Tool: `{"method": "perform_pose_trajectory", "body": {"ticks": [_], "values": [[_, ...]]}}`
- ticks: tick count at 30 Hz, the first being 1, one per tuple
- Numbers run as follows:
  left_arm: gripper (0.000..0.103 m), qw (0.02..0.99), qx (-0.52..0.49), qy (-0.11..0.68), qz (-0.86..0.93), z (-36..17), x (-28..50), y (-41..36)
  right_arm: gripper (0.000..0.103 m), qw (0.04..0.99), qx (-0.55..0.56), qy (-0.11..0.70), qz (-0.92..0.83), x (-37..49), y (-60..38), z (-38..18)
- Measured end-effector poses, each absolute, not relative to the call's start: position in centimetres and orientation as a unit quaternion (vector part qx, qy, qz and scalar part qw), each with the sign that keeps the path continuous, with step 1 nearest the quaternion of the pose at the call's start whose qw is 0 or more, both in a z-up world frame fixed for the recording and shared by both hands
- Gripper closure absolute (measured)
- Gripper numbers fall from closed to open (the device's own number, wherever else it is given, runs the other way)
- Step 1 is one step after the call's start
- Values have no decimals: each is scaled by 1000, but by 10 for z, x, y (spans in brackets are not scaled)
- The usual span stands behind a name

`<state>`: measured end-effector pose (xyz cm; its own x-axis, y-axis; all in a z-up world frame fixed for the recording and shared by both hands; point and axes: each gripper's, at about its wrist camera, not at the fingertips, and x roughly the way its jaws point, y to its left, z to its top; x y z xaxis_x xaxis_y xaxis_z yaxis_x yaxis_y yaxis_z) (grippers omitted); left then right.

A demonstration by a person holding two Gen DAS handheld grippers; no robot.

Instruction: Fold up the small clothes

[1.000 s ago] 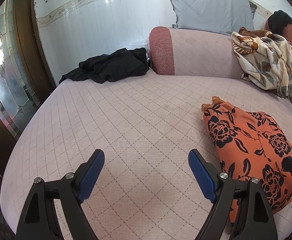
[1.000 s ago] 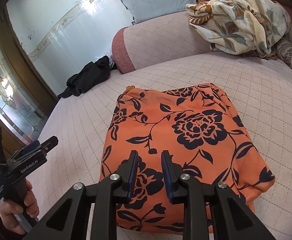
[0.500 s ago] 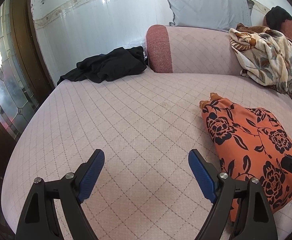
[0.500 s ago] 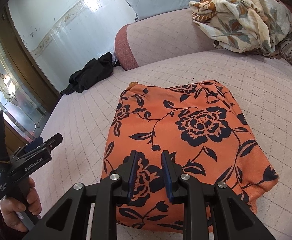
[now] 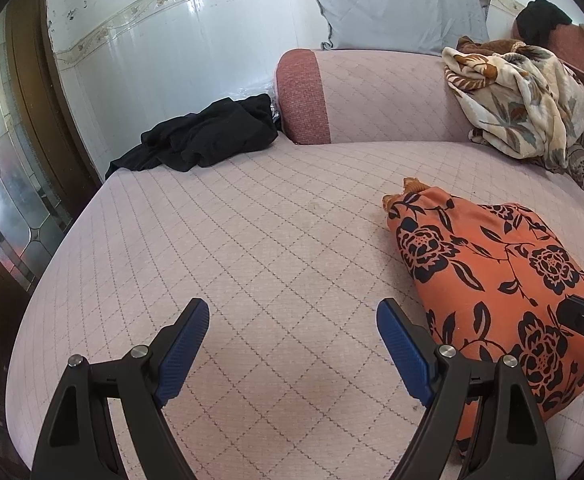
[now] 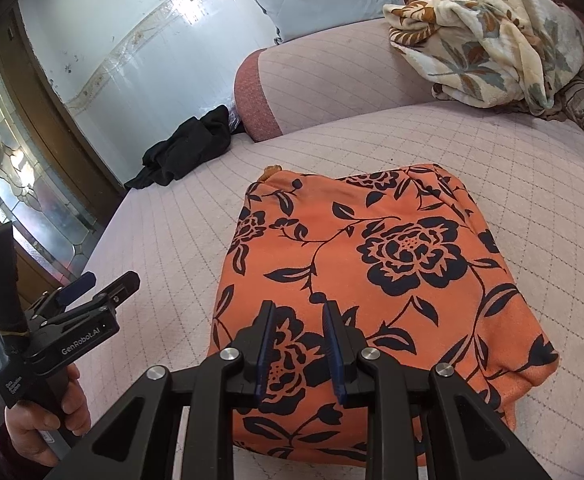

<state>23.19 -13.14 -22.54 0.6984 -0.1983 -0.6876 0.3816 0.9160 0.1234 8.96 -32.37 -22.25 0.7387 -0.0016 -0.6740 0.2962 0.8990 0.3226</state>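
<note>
The orange floral garment (image 6: 376, 280) lies folded into a neat block on the quilted pink bed (image 5: 252, 248) — this one looks done. Right gripper (image 6: 298, 344) hovers over its near edge, jaws narrowly apart, gripping nothing; left gripper (image 5: 292, 344) gapes wide over bare quilt — next, probably the crumpled black garment (image 5: 208, 136) by the wall.
</note>
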Motion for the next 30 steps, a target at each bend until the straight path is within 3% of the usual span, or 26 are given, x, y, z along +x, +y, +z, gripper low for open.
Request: {"method": "perform_pose_trajectory", "body": {"ticks": [22,30], "values": [[17,902,148,359,-188,-234,221,-177,77,907,221,342,-112,68,-355,-226],[17,894,173,360,-203,-243,213,-199,77,894,270,330,-135,49,-389,-230]]}}
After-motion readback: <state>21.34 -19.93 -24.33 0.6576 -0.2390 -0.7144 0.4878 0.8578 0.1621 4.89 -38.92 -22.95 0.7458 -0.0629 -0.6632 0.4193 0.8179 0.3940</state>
